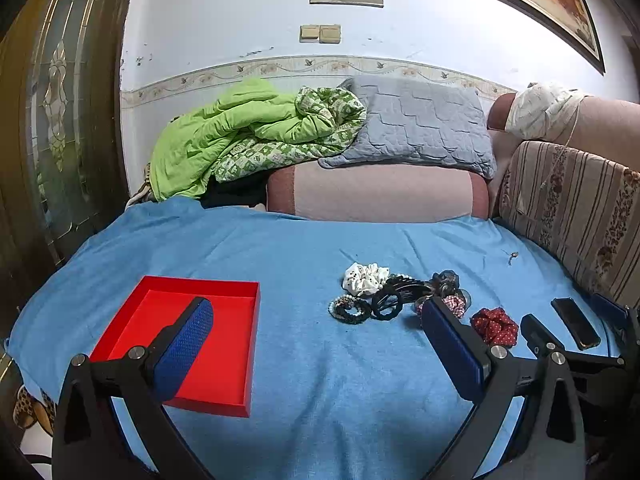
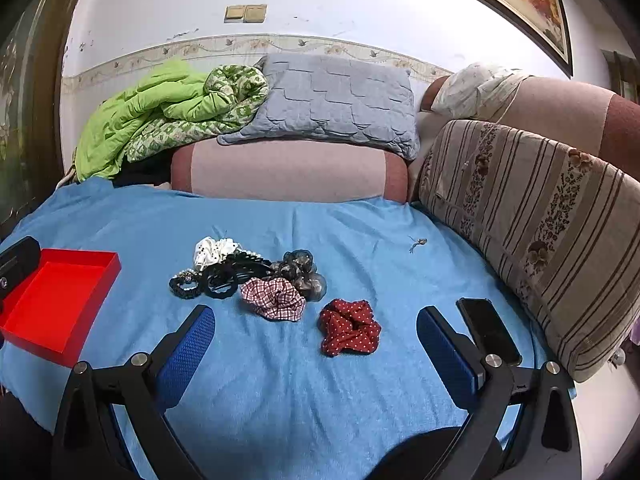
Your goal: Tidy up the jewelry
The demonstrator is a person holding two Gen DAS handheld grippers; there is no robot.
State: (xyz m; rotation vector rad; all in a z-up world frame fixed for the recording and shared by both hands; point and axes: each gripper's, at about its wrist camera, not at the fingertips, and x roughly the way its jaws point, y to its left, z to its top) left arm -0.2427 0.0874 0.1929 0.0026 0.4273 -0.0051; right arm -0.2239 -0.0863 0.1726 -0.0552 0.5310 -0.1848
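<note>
A red tray [image 1: 224,360] lies empty on the blue cloth at the left; it also shows in the right wrist view [image 2: 60,300]. A pile of hair accessories lies mid-cloth: white scrunchie [image 2: 216,252], black claw clip [image 2: 236,274], beaded band [image 2: 184,285], checked scrunchie [image 2: 274,298], grey scrunchie [image 2: 302,272], and a red dotted scrunchie [image 2: 350,327] apart in front. My left gripper [image 1: 316,316] is open and empty, above the cloth between tray and pile. My right gripper [image 2: 316,320] is open and empty, just short of the red dotted scrunchie.
A black phone [image 2: 488,330] lies on the cloth at the right, by a striped cushion [image 2: 540,216]. A small trinket [image 2: 418,243] lies farther back. A pink bolster [image 2: 288,172], grey pillow and green blanket line the far edge.
</note>
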